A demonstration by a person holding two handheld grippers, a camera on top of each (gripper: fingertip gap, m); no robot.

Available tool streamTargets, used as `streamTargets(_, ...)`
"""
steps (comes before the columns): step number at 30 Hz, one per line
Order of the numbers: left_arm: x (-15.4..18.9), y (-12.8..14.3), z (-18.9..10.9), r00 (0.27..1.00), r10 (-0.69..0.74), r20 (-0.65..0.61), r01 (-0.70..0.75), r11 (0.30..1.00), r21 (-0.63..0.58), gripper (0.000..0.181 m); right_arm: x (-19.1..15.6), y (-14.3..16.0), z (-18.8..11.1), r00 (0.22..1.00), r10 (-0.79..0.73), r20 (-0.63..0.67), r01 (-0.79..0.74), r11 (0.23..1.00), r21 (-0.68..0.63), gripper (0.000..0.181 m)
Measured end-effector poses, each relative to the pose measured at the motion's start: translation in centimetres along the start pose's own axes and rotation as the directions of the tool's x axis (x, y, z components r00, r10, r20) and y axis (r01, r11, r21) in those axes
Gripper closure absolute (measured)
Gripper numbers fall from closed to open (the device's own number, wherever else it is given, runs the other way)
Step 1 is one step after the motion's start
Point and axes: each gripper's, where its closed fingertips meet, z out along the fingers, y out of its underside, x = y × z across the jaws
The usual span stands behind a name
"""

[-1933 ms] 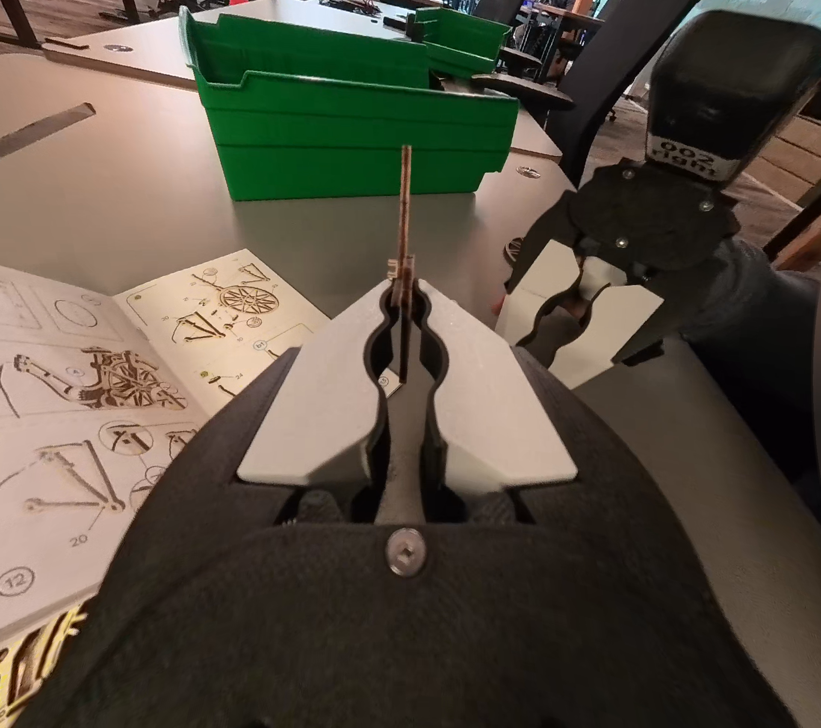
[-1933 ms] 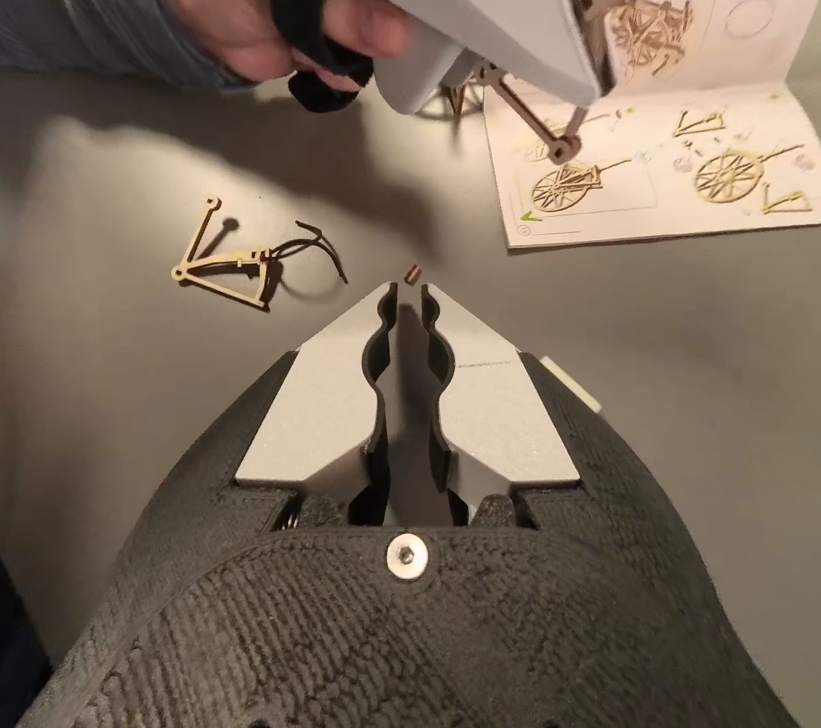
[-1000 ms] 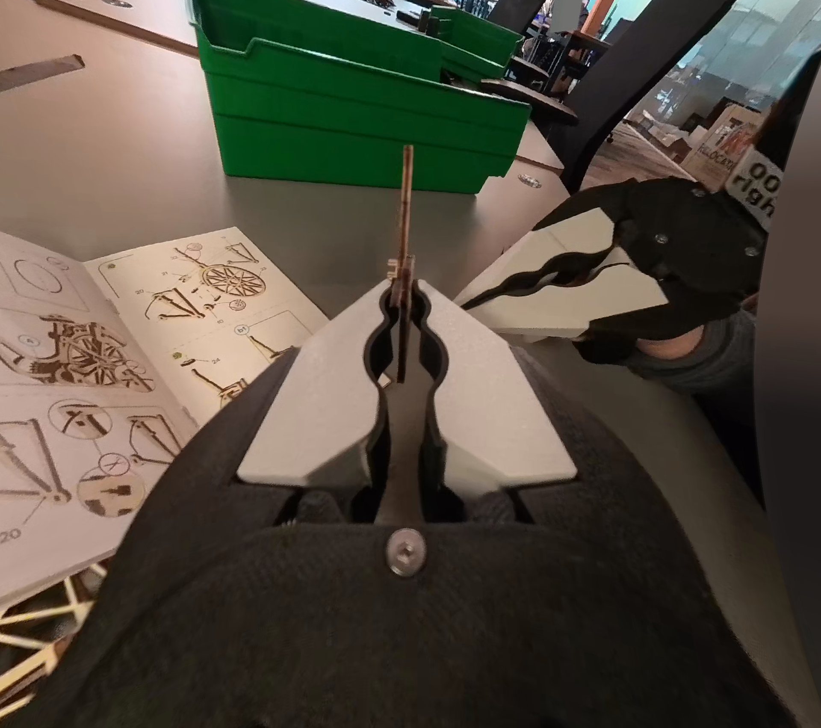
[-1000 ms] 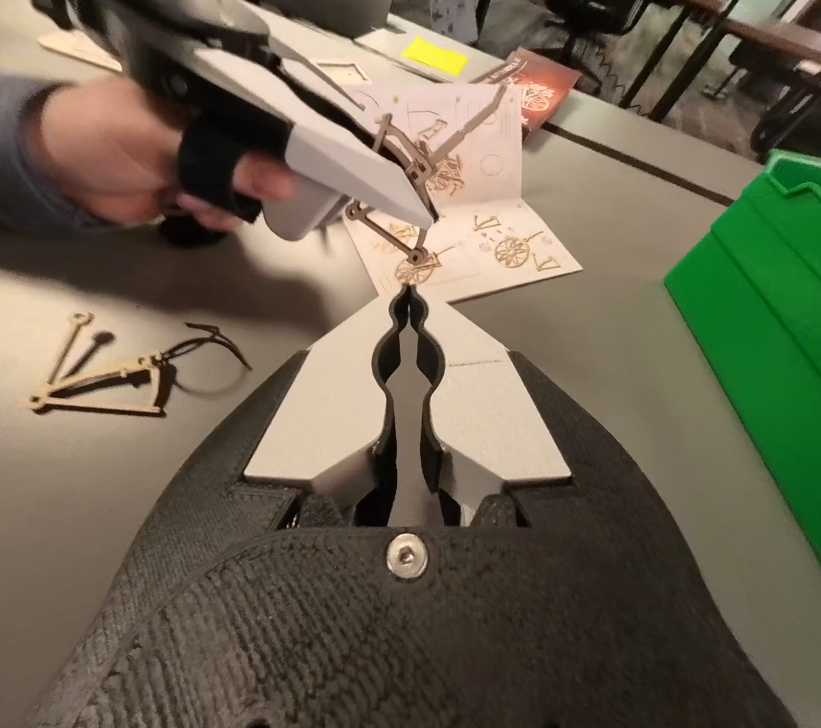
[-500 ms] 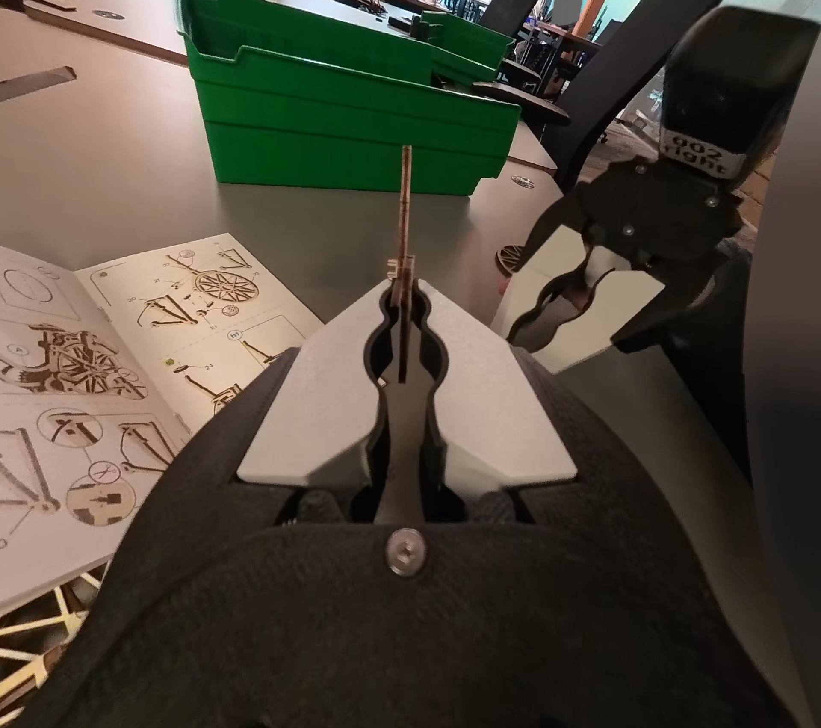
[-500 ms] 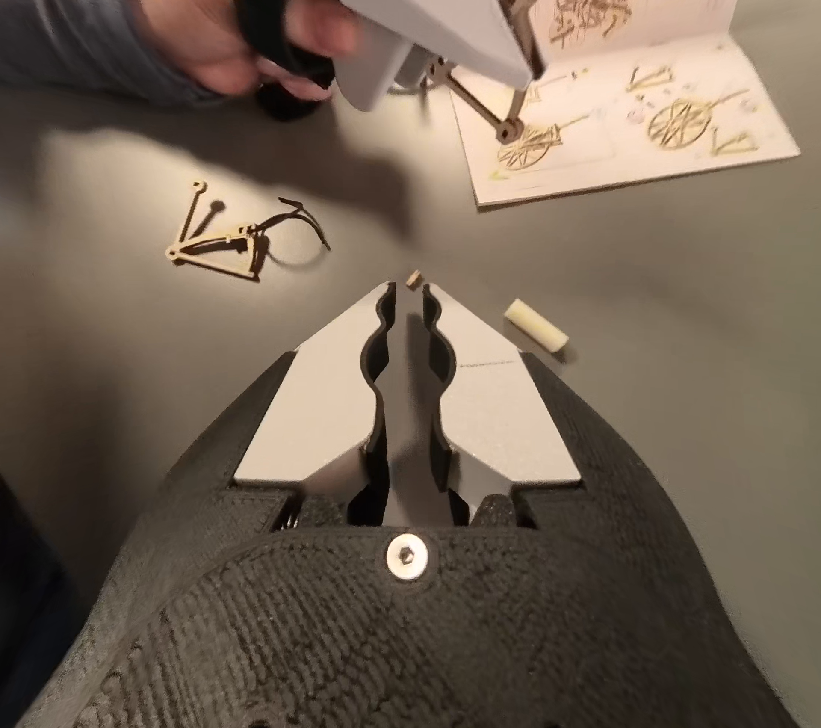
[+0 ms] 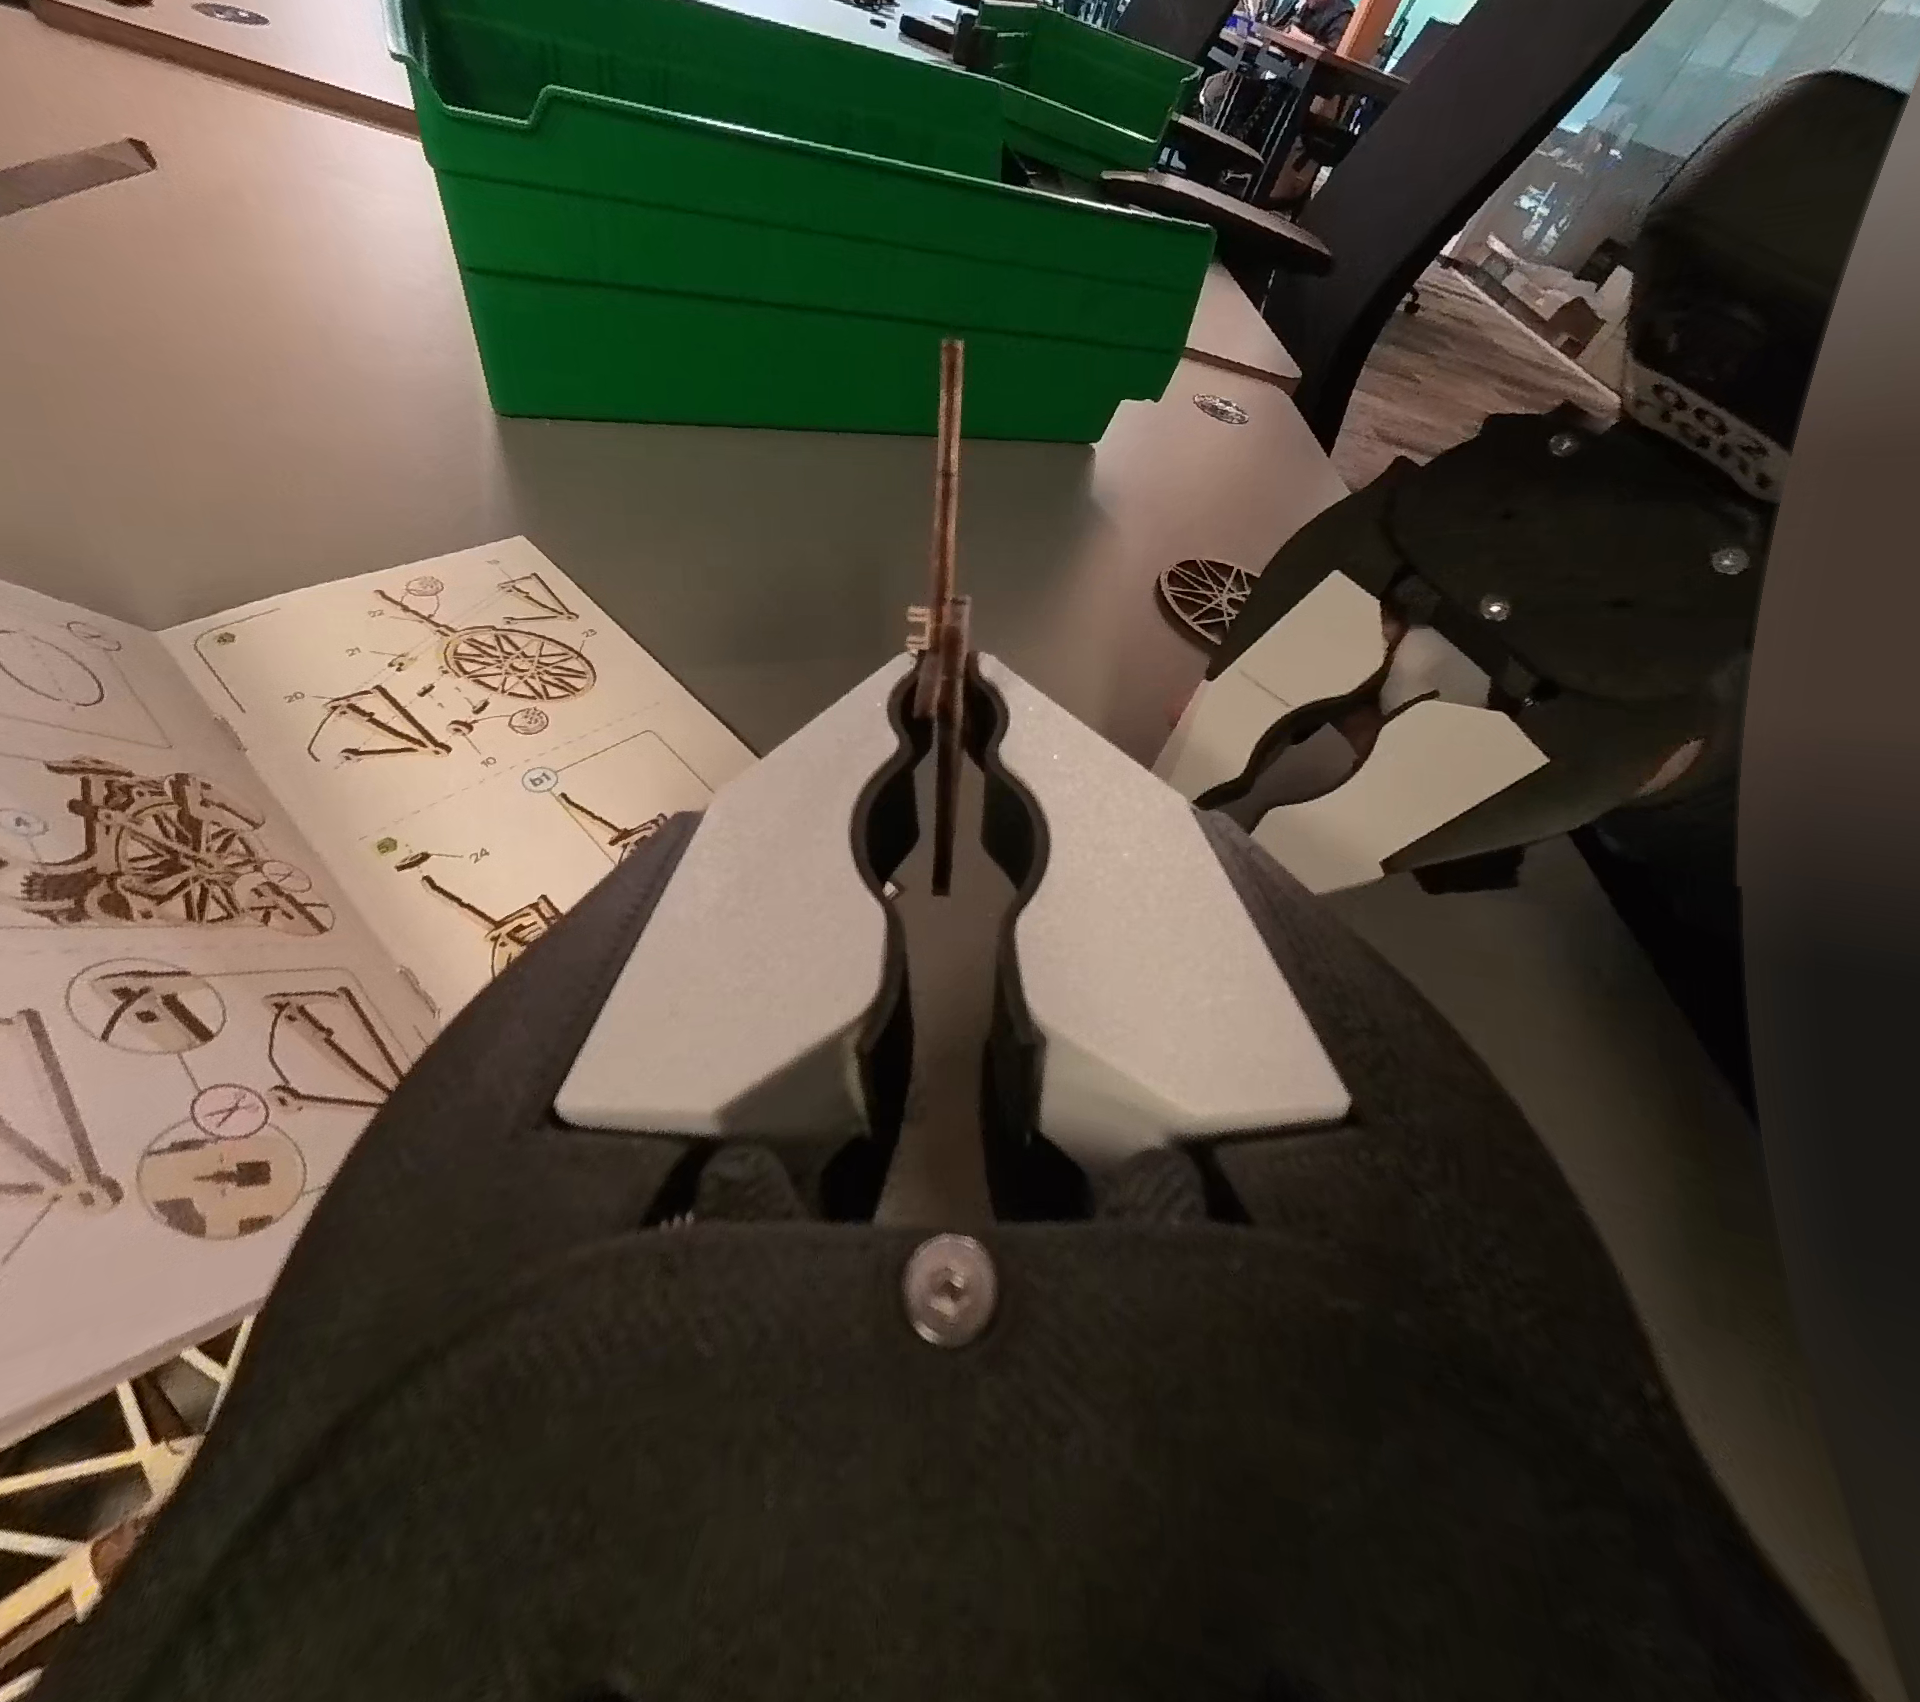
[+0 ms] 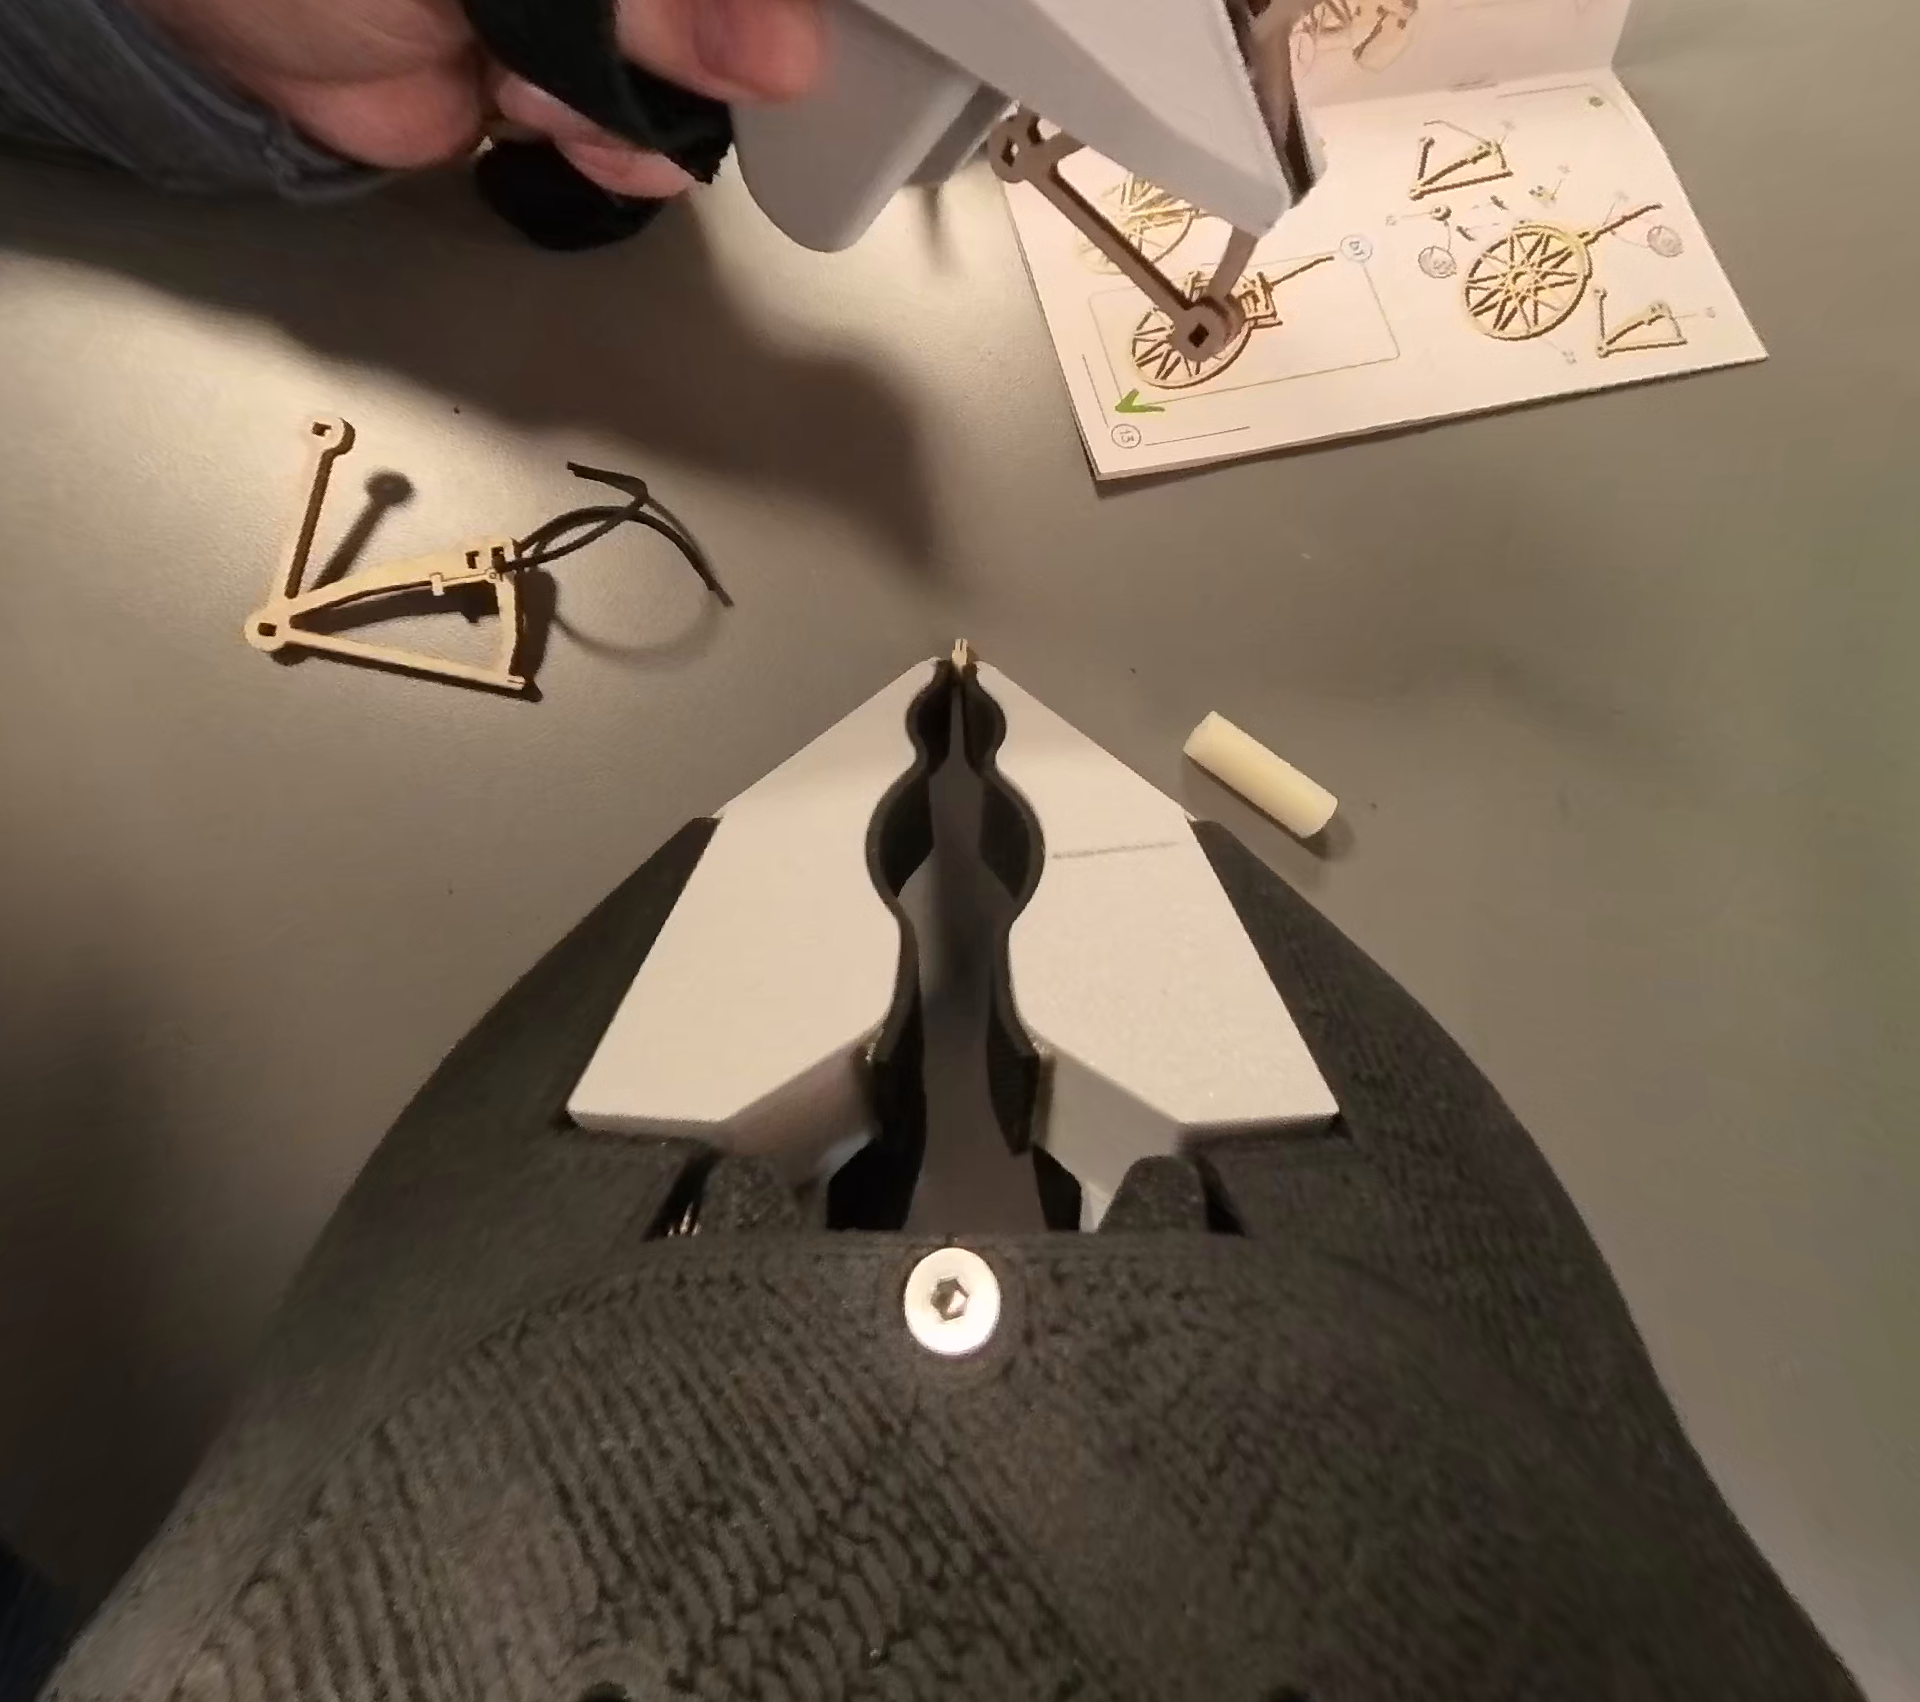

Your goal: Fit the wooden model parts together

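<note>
My left gripper (image 7: 943, 678) is shut on a thin wooden frame part (image 7: 950, 489), seen edge-on and sticking up past the fingertips. In the right wrist view the left gripper (image 8: 1283, 182) hangs above the table with that frame (image 8: 1200, 322) poking out below it. My right gripper (image 8: 961, 678) points down at the grey table and is shut on a tiny wooden peg (image 8: 962, 650) at its fingertips. It also shows at the right of the left wrist view (image 7: 1210, 790). A second wooden triangular frame with a black cord (image 8: 405, 592) lies on the table to the left.
An open instruction booklet (image 7: 312, 769) lies left of the left gripper and also shows in the right wrist view (image 8: 1455, 281). A small white cylinder (image 8: 1257, 779) lies right of my right fingertips. Stacked green bins (image 7: 810, 281) stand behind. A wooden wheel (image 7: 1205, 598) lies near the table edge. My right fingertips sit around 8 centimetres from my left ones. Between my right fingertips and the small white cylinder (image 8: 1257, 779) there is roughly 6 centimetres.
My right gripper was open over the tiny peg on the table and has now shut on it. The left gripper has kept hold of the frame and barely moved.
</note>
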Motion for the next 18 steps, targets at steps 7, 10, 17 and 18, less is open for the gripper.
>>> streamTargets(7, -0.2, -0.4, -0.2, 1.000, -0.005, 0.013, 0.004, 1.000, 0.030, 0.178, 3.1, -4.6, -1.9, 0.988, 0.101, -0.116, -0.058, 0.942, 0.331, 0.181)
streamTargets(10, -0.1, -0.8, -0.4, 1.000, -0.007, 0.017, 0.006, 0.998, 0.068, 0.178, 3.5, -5.8, -2.2, 0.982, 0.125, -0.143, -0.058, 0.914, 0.402, 0.181)
streamTargets(17, 0.5, -1.1, -0.3, 0.997, 0.066, 0.038, -0.070, 0.994, 0.089, 0.178, 3.5, -6.2, -2.1, 0.981, 0.141, -0.134, -0.072, 0.903, 0.424, 0.181)
streamTargets(18, 0.6, -1.3, -0.4, 0.997, 0.071, 0.034, -0.074, 0.992, 0.102, 0.178, 3.5, -6.3, -2.1, 0.981, 0.146, -0.127, -0.078, 0.899, 0.430, 0.181)
